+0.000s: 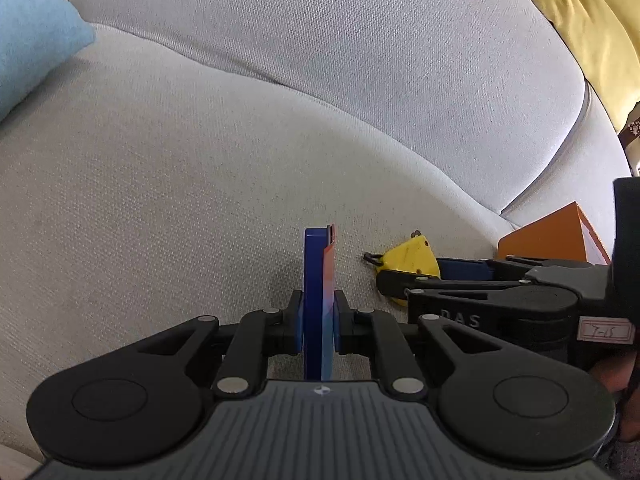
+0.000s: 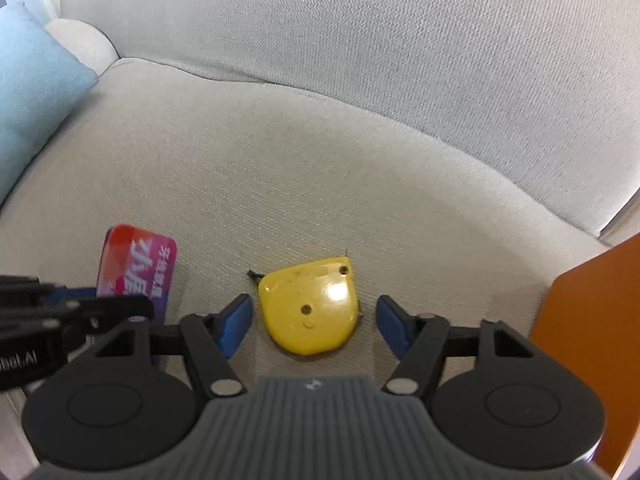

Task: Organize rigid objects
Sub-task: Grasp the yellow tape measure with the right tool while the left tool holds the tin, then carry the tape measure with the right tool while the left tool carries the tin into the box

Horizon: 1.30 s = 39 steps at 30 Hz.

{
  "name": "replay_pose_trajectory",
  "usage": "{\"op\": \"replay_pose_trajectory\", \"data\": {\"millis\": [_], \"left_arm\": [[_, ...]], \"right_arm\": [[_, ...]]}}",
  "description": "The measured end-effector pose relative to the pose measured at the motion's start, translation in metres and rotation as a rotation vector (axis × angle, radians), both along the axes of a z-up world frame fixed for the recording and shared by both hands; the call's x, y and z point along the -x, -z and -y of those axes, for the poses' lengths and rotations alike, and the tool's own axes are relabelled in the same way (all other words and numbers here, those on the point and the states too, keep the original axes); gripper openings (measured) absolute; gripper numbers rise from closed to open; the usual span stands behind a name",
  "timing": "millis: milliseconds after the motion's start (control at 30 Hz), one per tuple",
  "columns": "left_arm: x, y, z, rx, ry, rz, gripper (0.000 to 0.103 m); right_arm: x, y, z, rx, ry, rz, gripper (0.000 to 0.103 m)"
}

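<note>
So on my left cam the left tongs (image 1: 318,322) are clamped on a thin card (image 1: 327,300), held edge-on and standing upright between the blue pads, with a blue slab (image 1: 312,300) flat against its left face in the same grip. From the right cam you can see the card's face, red and pink with white lettering, poking up behind the left tongs at the left edge

Right tongs (image 2: 314,326) are spread apart, nothing pinched. The yellow tape measure (image 2: 310,306) lies flat on the sofa seat (image 2: 320,160) right between the two blue pads (image 2: 236,322), with a gap on either side, so no contact that I can see. Its little black hook sticks out at the upper left

Orange box (image 2: 592,340) sits on the seat just right of the right tongs. Blue cushion (image 1: 32,36) is off at the far left against the backrest, and a yellow cushion (image 1: 588,20) shows top right on the left cam
</note>
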<state>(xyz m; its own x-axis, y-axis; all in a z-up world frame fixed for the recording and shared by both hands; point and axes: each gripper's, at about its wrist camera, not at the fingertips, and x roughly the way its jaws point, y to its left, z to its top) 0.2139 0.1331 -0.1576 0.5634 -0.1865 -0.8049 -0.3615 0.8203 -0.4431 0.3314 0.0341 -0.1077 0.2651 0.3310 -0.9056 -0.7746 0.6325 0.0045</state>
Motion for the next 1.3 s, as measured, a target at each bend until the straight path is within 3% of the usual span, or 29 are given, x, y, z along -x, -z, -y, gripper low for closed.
{"op": "replay_pose_trajectory", "data": {"millis": [167,433,600,967,1300], "left_arm": [[-0.002,0.0,0.001,-0.003,0.001,-0.009,0.015],[0.005,0.003,0.005,-0.021,0.012,-0.062,0.015],[0.015,-0.008,0.015,-0.031,0.03,-0.041,0.015],[0.033,-0.075,0.046,-0.032,0.09,0.11,0.014],[0.017,-0.133,0.108,0.017,0.257,0.216,0.015]], "right_arm": [[0.009,0.005,-0.003,0.021,-0.012,0.03,0.058],[0.052,0.008,0.021,0.029,0.032,-0.021,0.058],[0.076,0.006,0.032,-0.002,0.076,-0.035,0.057],[0.101,-0.07,0.07,-0.14,0.102,0.09,0.057],[0.096,-0.123,0.139,-0.217,0.181,0.186,0.057]]}}
